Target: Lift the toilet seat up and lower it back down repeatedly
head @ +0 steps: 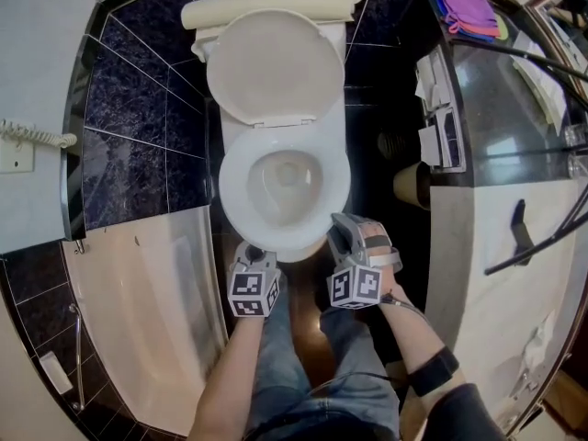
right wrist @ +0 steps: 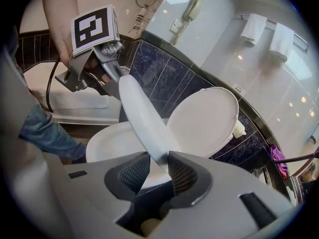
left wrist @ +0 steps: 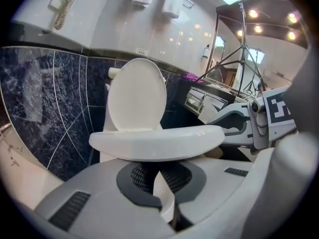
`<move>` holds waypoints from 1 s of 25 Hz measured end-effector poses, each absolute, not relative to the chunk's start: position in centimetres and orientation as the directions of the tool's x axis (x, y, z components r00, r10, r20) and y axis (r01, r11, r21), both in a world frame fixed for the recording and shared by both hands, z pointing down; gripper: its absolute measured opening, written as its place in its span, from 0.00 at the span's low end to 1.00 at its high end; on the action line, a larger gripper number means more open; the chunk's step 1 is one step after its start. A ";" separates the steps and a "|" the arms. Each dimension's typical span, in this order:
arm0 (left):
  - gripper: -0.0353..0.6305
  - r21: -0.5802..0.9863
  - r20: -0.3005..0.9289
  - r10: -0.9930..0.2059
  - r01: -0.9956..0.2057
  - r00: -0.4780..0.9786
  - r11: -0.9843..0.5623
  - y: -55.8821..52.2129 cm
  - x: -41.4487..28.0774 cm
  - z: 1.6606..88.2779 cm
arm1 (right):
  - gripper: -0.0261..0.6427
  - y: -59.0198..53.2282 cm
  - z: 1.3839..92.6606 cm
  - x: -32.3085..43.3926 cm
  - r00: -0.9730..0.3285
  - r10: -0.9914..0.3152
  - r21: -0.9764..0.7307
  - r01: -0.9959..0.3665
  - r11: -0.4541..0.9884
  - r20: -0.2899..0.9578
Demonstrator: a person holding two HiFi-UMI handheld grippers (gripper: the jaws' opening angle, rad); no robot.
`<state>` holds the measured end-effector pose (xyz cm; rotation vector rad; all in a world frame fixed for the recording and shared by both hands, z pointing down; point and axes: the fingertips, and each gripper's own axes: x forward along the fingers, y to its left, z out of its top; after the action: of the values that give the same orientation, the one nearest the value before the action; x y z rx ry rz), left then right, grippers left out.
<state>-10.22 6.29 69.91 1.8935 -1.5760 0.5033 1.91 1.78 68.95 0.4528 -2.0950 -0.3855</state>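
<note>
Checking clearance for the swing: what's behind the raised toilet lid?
Behind the lid is the cream tank, its top showing above the lid. Behind that is the dark blue tiled wall. The lid covers the tank's front face, so that can't be seen.

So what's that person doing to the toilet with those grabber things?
A person holds a gripper in each hand at the front of the bowl. The left gripper and the right gripper each have the front edge of the toilet seat between their jaws. The seat sits low over the bowl, while the lid stands up against the tank.
</note>
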 end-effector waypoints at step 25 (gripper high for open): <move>0.05 0.133 0.756 -0.612 -0.970 0.233 -0.206 15.2 -7.2 86.0 | 0.07 4.4 78.3 9.8 -0.460 -0.461 0.163 -0.551 0.818 0.759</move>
<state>-7.17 15.22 86.05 1.9040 -1.4471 0.7601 9.85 4.44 78.28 0.7417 -2.1315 0.1323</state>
